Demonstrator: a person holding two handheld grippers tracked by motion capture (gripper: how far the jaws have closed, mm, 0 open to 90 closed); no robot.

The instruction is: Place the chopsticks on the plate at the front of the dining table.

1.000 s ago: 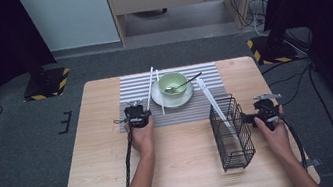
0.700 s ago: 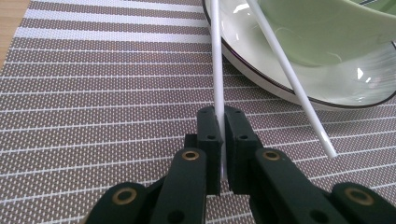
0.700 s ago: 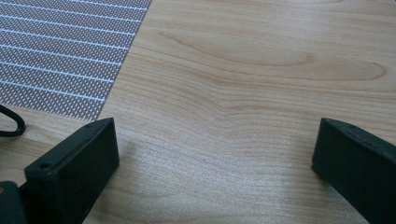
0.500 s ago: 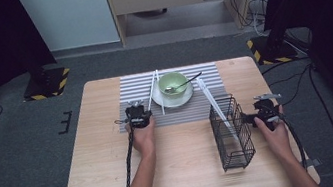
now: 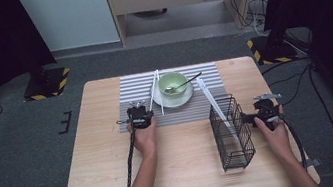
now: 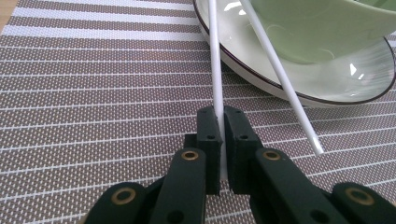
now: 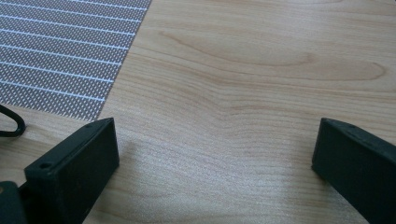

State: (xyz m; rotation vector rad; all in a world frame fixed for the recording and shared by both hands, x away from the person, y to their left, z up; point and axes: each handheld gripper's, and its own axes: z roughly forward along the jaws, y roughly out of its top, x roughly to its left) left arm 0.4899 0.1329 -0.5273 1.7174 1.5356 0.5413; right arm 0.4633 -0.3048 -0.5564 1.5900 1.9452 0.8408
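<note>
White chopstick (image 6: 215, 70) sits pinched in your left gripper (image 6: 220, 122), its long axis running ahead toward the plate (image 6: 327, 88). Your right gripper (image 7: 215, 154) gapes wide beside the wire basket (image 5: 231, 134).

Left gripper (image 6: 219, 122): jaws closed on a white chopstick (image 6: 215, 60), pads pressing its lower end from both sides. Chopstick runs straight up the frame from the jaws, crossing the saucer (image 6: 327, 88) rim. Second chopstick (image 6: 280, 77) lies slanted to the right, its tip on the striped mat (image 6: 93, 93) near the jaws, its upper part over the saucer. Green bowl (image 6: 317, 28) sits on the saucer, upper right.
</note>
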